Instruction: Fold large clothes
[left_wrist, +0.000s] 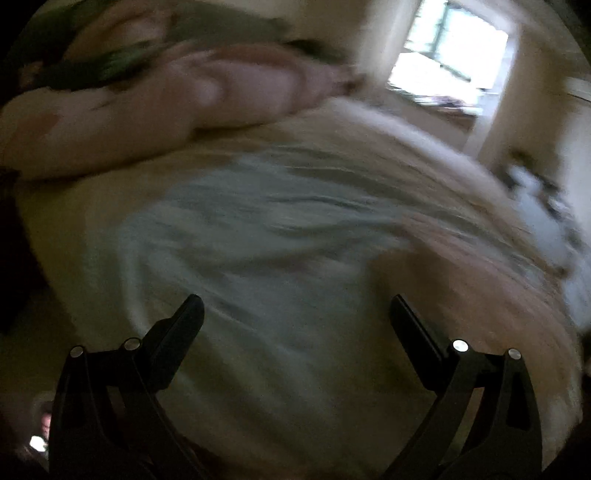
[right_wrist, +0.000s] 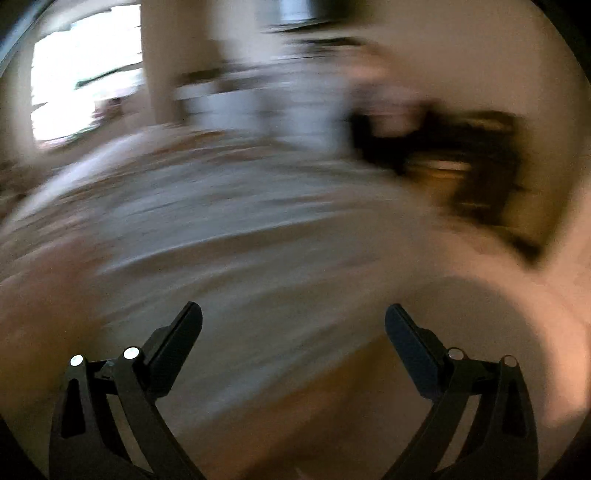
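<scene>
Our left tongs (left_wrist: 295, 306) are spread wide and grip nothing, poised over a pale blue-grey garment (left_wrist: 236, 236) lying rumpled on the cream bedsheet (left_wrist: 55, 229). Past it, toward the far left, we see a pinkish pillow (left_wrist: 166, 99), and a bright window (left_wrist: 450, 55) glows at upper right (both views are heavily blurred). Our right tongs (right_wrist: 293, 314) are likewise released, nothing between the fingers, above the bed. Streaked pale fabric (right_wrist: 207, 206) crosses the bed ahead; whether it is the same garment we cannot tell.
</scene>
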